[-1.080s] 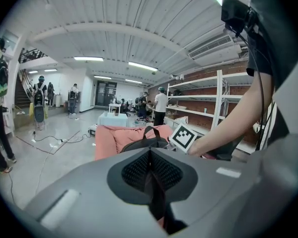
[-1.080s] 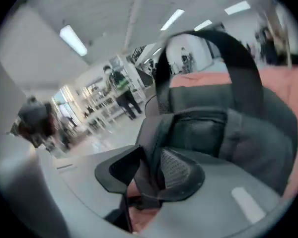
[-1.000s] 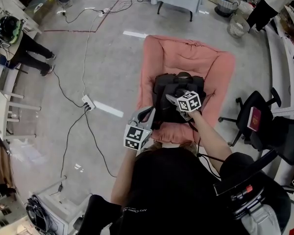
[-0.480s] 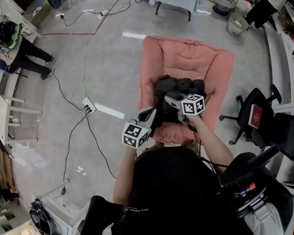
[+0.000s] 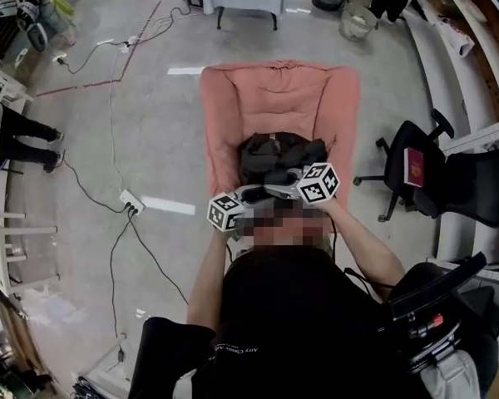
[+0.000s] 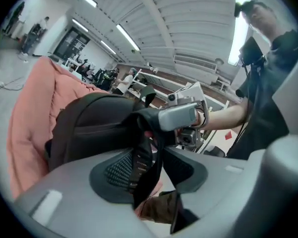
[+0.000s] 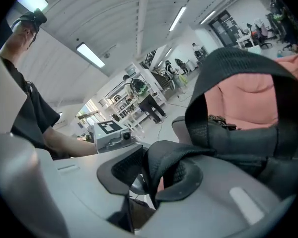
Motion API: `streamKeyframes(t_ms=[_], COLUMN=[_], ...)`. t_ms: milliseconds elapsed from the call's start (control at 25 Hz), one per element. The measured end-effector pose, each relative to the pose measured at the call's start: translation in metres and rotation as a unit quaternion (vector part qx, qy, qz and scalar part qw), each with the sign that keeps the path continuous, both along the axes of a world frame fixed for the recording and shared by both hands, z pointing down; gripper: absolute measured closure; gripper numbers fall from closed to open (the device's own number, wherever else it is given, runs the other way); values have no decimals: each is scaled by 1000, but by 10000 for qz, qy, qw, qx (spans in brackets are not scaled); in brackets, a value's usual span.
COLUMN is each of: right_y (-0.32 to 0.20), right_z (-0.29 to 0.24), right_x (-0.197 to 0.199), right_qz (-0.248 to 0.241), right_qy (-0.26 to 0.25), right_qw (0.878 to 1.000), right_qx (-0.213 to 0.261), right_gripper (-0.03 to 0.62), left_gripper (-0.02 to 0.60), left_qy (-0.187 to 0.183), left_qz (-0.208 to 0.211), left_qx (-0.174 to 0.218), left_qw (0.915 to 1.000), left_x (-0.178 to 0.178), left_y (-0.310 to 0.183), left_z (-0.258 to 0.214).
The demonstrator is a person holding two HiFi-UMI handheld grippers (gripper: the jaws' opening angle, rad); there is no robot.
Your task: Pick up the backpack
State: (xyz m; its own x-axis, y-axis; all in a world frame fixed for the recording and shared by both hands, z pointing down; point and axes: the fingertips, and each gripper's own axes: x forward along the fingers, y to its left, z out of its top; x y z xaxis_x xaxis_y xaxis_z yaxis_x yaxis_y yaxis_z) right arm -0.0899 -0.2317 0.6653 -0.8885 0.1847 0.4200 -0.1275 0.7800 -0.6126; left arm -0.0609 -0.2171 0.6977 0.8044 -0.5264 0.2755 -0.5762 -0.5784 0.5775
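Black fabric, the backpack [image 5: 281, 158] sits on the seat of a pink padded chair [image 5: 270, 98]. It is toward the seat's front edge and about midway between the two raised side cushions. The head view does not settle whether its base is resting on the seat or is just off it. The chair stands on a grey concrete floor [image 5: 150, 123].

Both of the person's arms reach forward to the near side of the backpack, and the two claws meet there almost tip to tip.

The left gripper [image 6: 146, 170] has its jaws part-way apart. A narrow webbing strap [image 6: 140, 157] hangs down through the gap and lies against one ribbed pad. The other pad stands clear of it, so nothing is pinched.

The right gripper [image 7: 155, 173] has a wider padded strap [image 7: 174, 157] bunched between its pads, touching both of them. Its jaws are easing apart slightly, but the strap is gripped. In the left gripper view the same strap runs taut from the top of the backpack to the right claw. A second loop of strap [image 7: 238, 78] arches above the bag in the right gripper view, with the pink cushion behind it.

Beside the right edge of the pink chair is a black office chair [image 5: 397, 152] with a red booklet [image 5: 413, 166] on its seat. Left of the pink chair, a white power strip [image 5: 131, 201] lies on the floor with cables trailing from it.
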Motion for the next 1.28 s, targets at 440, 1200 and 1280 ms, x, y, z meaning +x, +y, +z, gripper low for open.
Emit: streamKeyframes(t_ms=[440,1200,1280], right_y=[-6,36,39], right_z=[-10,-5,-1], right_x=[51,55,56], right_qz=[16,-387,-330], right_qy=[-620,-317,-312], right_qw=[9965,9965,9966], right_qx=[-556,-663,-692], right_gripper=[416,530,518], left_gripper=[557,515,537], left_qy=[2150,4128,4098], left_qz=[252,207,283], left_qx=[-355,-1596,-1692], left_qw=[9756,8965,8959], left_x=[35,50,56], left_y=[-8,-59,-59], left_z=[-43,-53,-51])
